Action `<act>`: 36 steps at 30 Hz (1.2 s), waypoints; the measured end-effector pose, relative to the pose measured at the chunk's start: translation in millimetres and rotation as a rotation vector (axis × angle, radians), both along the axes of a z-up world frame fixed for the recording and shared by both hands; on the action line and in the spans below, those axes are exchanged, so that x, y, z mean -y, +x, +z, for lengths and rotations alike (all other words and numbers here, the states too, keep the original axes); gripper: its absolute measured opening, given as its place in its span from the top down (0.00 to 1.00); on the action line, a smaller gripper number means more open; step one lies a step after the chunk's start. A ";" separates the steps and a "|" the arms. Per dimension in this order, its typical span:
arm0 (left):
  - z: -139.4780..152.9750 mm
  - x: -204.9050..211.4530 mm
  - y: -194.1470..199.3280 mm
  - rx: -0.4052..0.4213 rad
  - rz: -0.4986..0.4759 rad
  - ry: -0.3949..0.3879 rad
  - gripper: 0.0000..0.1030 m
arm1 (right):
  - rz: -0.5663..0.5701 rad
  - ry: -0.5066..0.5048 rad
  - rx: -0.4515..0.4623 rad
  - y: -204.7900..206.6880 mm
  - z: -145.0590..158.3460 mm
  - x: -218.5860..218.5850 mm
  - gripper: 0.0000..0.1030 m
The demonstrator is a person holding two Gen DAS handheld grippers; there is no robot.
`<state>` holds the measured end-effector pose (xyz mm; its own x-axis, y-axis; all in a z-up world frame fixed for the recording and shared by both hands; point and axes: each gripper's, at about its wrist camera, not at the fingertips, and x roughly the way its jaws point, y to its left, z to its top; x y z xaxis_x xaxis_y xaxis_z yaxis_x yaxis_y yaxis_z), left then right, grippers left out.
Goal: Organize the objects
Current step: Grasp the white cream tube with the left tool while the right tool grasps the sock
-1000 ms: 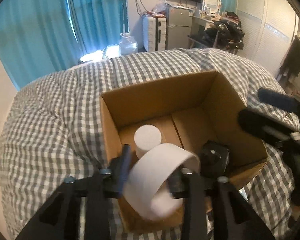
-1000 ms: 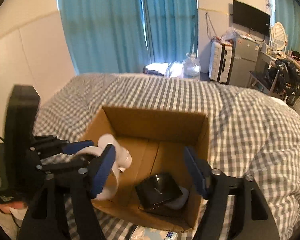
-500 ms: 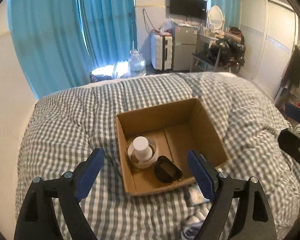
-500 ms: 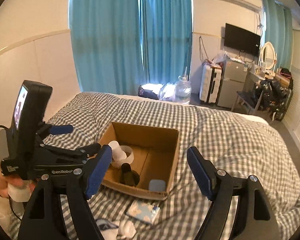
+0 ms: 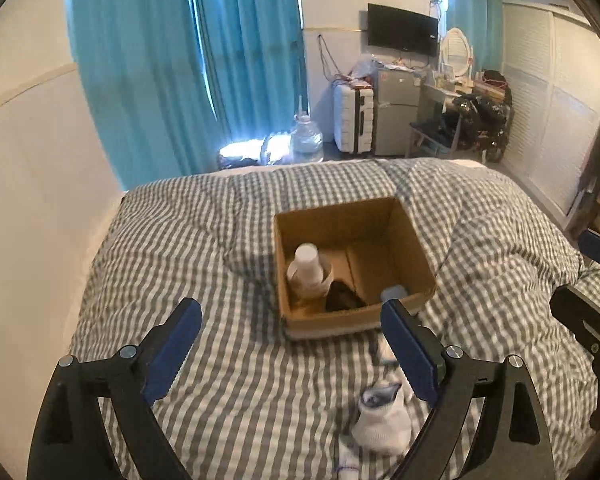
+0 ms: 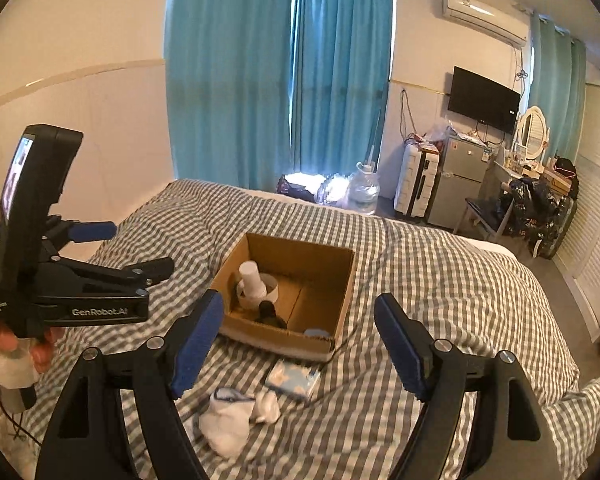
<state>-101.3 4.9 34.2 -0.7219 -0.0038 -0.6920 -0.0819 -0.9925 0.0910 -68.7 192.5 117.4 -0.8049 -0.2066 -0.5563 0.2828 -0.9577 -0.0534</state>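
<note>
An open cardboard box (image 5: 410,236) (image 6: 340,276) sits on the checked bed. Inside it are a white bottle (image 5: 307,261) (image 6: 252,278) standing in a white tape ring (image 5: 325,280) (image 6: 271,286), a black object (image 5: 342,300) (image 6: 269,314) and a pale blue item (image 5: 394,293) (image 6: 318,334). White socks (image 5: 382,424) (image 6: 228,420) and a blue patterned packet (image 6: 294,378) lie on the bed in front of the box. My left gripper (image 5: 290,346) is open and empty, back from the box. My right gripper (image 6: 298,342) is open and empty.
The checked duvet (image 5: 220,240) covers the bed. A wall runs along the left side. Beyond the bed stand blue curtains (image 5: 188,60), a water jug (image 5: 306,140), a white suitcase (image 5: 354,118) and a small fridge (image 5: 394,112).
The left gripper let go of the white tape ring over the bottle in the box, opened wide, and both grippers pulled back and up from the box.
</note>
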 end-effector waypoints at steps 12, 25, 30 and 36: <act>-73.7 2.4 65.1 0.051 0.038 -0.052 0.09 | 0.041 0.035 0.165 34.2 -93.4 19.2 0.23; -183.4 -8.7 72.4 0.237 0.007 -0.075 0.10 | -0.012 0.036 0.305 27.3 -171.4 13.6 0.23; -194.8 -26.0 79.2 0.266 -0.089 -0.083 0.35 | -0.026 0.018 0.329 22.4 -179.6 11.1 0.23; -214.9 -46.5 84.8 0.369 -0.185 -0.080 0.76 | -0.027 0.014 0.336 21.1 -181.4 10.3 0.23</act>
